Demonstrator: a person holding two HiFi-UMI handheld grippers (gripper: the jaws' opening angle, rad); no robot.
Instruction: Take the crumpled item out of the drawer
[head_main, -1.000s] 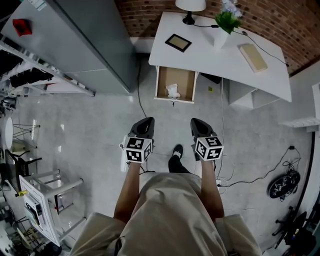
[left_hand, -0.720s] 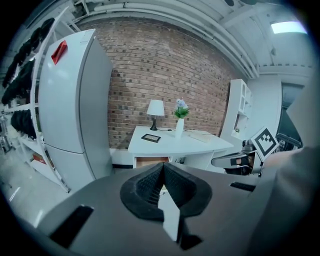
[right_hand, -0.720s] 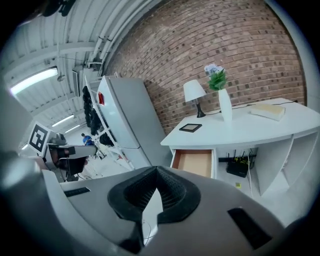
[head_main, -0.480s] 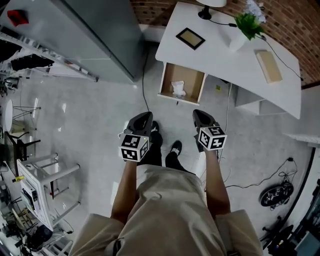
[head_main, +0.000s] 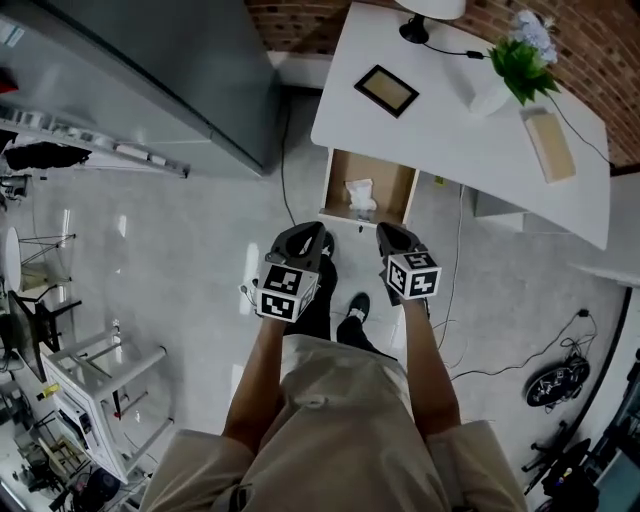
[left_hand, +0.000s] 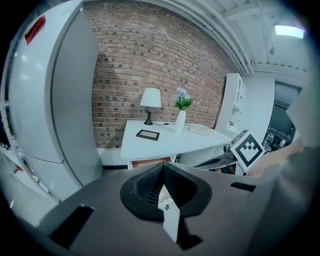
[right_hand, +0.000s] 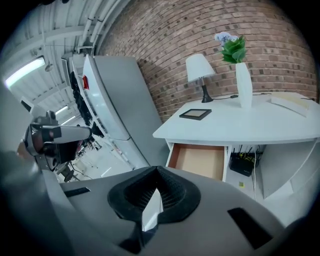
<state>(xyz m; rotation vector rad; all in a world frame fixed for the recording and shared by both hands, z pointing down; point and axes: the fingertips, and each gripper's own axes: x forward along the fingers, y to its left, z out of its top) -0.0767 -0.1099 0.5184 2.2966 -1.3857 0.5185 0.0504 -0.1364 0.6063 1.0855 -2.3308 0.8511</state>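
In the head view a crumpled white item (head_main: 360, 195) lies in the open wooden drawer (head_main: 396, 192) under the white desk. My left gripper (head_main: 312, 232) and right gripper (head_main: 384, 234) hover side by side just short of the drawer's front edge. Both are shut with nothing between the jaws. The left gripper view shows its shut jaws (left_hand: 162, 167) and a sliver of the drawer (left_hand: 150, 162) beyond. In the right gripper view the shut jaws (right_hand: 157, 171) point at the drawer (right_hand: 199, 160), and the item does not show there.
The white desk (head_main: 450, 130) carries a lamp (head_main: 425, 15), a picture frame (head_main: 386, 90), a potted plant (head_main: 505, 80) and a book (head_main: 548, 145). A tall grey cabinet (head_main: 150, 70) stands at the left. Cables trail on the floor at the right (head_main: 500, 350). A white trolley (head_main: 100, 390) stands at lower left.
The person has stepped toward the desk. Both grippers have moved forward and now sit close to the drawer's front, still shut and side by side.
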